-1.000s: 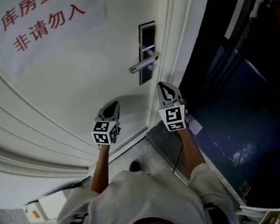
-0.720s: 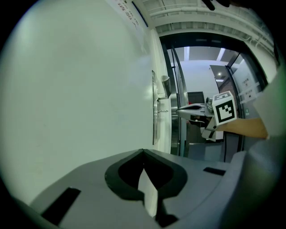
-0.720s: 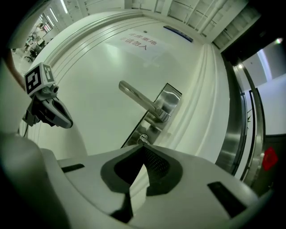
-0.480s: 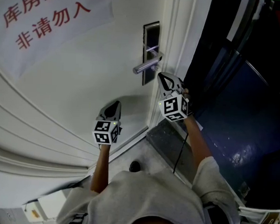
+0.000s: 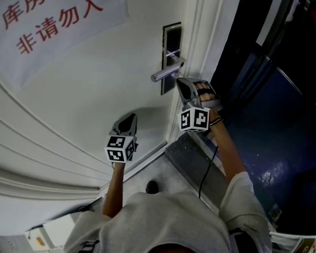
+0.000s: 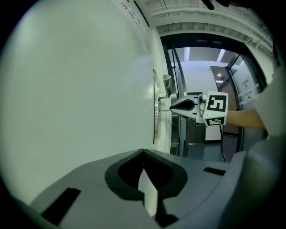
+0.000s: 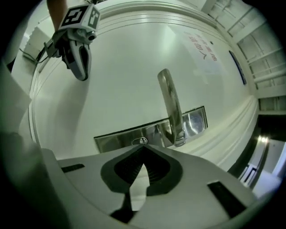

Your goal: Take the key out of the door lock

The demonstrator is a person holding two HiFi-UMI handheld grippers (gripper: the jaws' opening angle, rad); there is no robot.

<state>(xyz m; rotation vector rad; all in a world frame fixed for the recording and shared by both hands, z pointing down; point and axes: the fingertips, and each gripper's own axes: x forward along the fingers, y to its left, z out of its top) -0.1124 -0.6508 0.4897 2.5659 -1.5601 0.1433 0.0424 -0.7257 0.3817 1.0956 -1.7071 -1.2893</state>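
On the white door (image 5: 86,93) is a steel lock plate (image 5: 171,44) with a lever handle (image 5: 166,73). In the right gripper view a small metal key (image 7: 140,141) pokes from the plate (image 7: 116,134) below the handle (image 7: 172,107). My right gripper (image 7: 142,147) is shut, its tips right at the key's end, nothing between them. The left gripper view shows the same key (image 6: 164,108) just ahead of the right gripper (image 6: 172,107). My left gripper (image 5: 129,118), also shut and empty, hangs lower left, near the bare door.
A paper sign with red characters (image 5: 47,22) hangs on the door at upper left. The door frame (image 5: 202,41) runs right of the lock; beyond it lies a dark blue floor (image 5: 269,129). A small black object (image 5: 152,187) sits on the floor by the door's foot.
My right gripper has risen toward the lock plate and rolled, so its marker cube faces differently. The left gripper has stayed where it was.
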